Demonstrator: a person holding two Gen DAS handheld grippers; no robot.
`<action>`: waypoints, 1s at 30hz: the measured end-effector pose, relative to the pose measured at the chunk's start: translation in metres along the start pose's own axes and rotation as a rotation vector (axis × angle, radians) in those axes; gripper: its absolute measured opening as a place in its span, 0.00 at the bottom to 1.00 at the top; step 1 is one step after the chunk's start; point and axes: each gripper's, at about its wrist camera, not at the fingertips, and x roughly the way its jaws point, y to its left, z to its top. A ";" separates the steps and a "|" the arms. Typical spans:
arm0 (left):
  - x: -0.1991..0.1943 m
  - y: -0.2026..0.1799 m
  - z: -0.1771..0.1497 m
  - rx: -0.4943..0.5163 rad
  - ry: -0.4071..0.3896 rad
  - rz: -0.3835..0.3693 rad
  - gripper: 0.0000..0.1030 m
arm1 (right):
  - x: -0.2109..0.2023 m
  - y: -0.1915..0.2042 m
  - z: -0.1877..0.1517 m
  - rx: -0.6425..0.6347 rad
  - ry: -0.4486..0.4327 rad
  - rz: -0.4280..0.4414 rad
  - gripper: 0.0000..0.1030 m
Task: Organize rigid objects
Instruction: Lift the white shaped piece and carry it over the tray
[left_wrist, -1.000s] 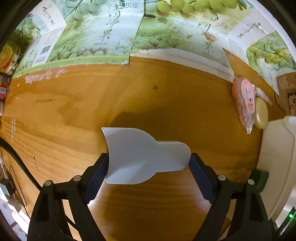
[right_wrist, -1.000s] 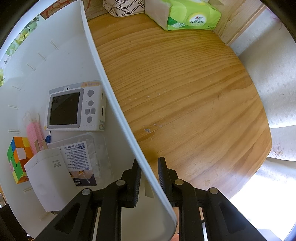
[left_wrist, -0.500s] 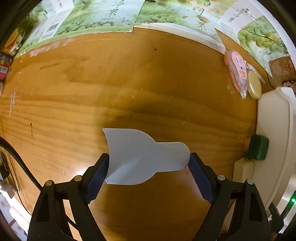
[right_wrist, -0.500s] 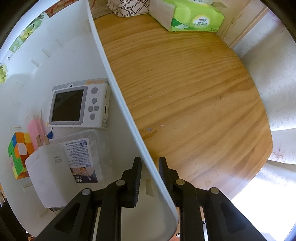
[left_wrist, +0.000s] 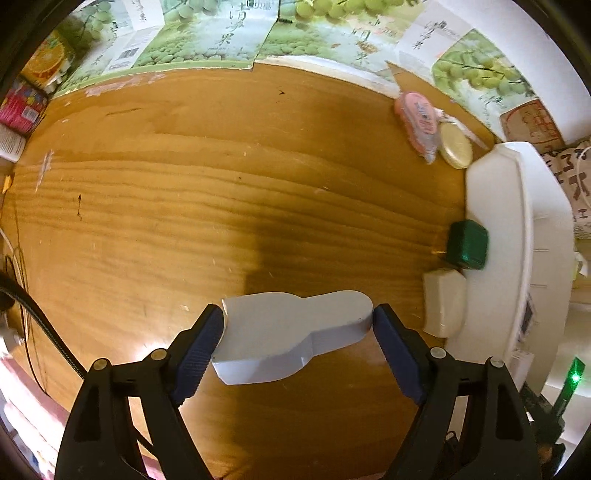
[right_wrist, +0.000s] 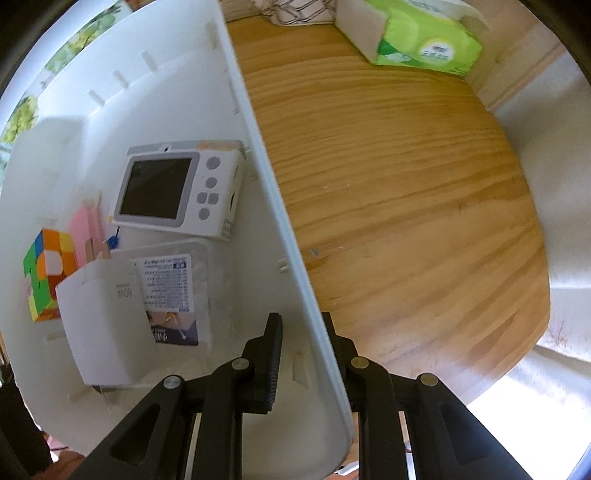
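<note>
My left gripper (left_wrist: 297, 341) held the grey scraper (left_wrist: 295, 334) end to end above the wooden table (left_wrist: 221, 206), beside the white bin (left_wrist: 517, 236). My right gripper (right_wrist: 301, 354) was clamped on that bin's wall (right_wrist: 258, 177).

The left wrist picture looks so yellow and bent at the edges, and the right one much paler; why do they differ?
Left wrist view: warm, dim light, a dark shadow on the wooden tabletop behind the pale grey plastic scoop; the fisheye lens curves the edges. Right wrist view: bright daylight whitens the white plastic bin wall, with slight blur at the multicoloured puzzle cube.
</note>
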 end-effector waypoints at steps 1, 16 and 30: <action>-0.003 -0.004 -0.002 -0.001 -0.003 -0.003 0.82 | 0.000 0.001 0.000 -0.019 0.004 -0.001 0.20; -0.056 -0.060 -0.029 0.011 -0.096 -0.090 0.82 | 0.004 0.016 0.003 -0.191 0.035 0.049 0.16; -0.078 -0.129 -0.049 0.140 -0.166 -0.101 0.82 | 0.005 0.020 0.008 -0.321 0.043 0.063 0.13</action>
